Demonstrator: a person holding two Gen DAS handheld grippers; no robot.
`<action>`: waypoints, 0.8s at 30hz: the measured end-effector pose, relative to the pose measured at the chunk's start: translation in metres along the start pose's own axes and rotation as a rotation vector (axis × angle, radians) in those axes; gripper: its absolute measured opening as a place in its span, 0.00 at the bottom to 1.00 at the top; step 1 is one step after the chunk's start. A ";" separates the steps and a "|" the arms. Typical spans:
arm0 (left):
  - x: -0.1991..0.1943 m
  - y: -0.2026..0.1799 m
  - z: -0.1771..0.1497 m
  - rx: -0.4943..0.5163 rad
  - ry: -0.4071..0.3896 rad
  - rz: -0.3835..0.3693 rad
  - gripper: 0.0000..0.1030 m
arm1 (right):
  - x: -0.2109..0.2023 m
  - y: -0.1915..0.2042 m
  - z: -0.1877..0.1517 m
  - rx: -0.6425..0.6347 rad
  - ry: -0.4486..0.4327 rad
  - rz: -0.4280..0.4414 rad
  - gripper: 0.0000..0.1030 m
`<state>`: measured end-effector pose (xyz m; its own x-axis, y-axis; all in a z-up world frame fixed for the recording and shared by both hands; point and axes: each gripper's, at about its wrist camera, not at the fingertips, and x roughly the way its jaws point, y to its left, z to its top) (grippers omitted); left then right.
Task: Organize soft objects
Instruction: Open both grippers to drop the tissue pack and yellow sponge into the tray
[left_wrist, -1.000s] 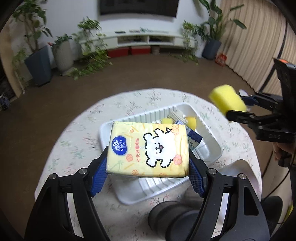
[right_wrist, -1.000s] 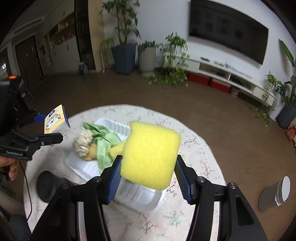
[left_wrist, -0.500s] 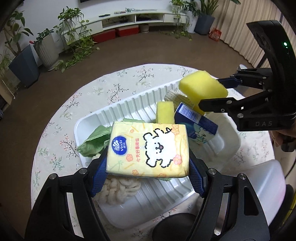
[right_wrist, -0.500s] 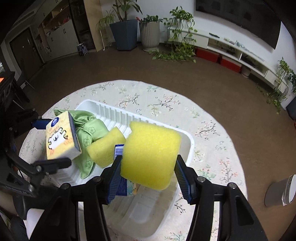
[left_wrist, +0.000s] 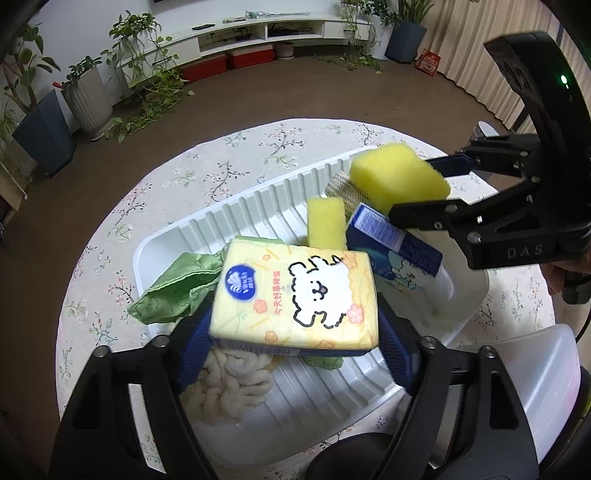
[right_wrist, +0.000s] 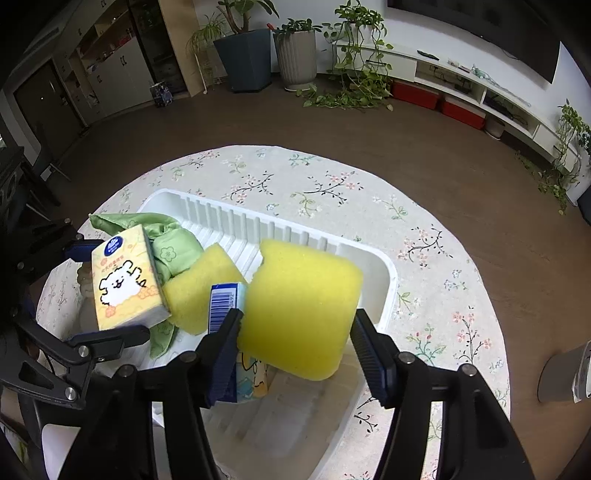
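The tissue pack (left_wrist: 295, 301) is showing pale yellow with a white fluffy animal, orange flowers and a blue round logo. At its 1 o'clock, the big sponge (left_wrist: 397, 177) is glowing bright yellow. A smaller sponge (left_wrist: 325, 223) is yellow too. The box (left_wrist: 393, 249) is looking dark blue and white. The cloth (left_wrist: 177, 286) is showing green. The tray (left_wrist: 258, 210) is white. The tablecloth (right_wrist: 424, 258) is wearing little flower twigs on pale grey.

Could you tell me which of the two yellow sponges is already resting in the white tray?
The smaller yellow sponge, leaning beside the green cloth; the larger yellow sponge sits between the right gripper's opening jaws.
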<state>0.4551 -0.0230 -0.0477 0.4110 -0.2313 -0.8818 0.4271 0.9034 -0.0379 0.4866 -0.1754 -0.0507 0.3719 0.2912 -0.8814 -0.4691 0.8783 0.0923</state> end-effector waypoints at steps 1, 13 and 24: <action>-0.001 0.001 0.000 -0.005 -0.003 0.001 0.87 | 0.000 0.000 0.000 0.002 -0.001 0.002 0.65; -0.009 0.010 0.000 -0.035 -0.035 0.009 0.95 | -0.002 -0.001 -0.003 0.013 -0.003 0.014 0.73; -0.027 0.013 -0.003 -0.049 -0.078 0.032 0.96 | -0.016 -0.007 -0.005 0.046 -0.041 0.022 0.75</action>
<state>0.4469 -0.0037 -0.0256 0.4863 -0.2275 -0.8437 0.3734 0.9270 -0.0348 0.4800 -0.1886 -0.0400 0.3952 0.3254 -0.8591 -0.4403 0.8878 0.1337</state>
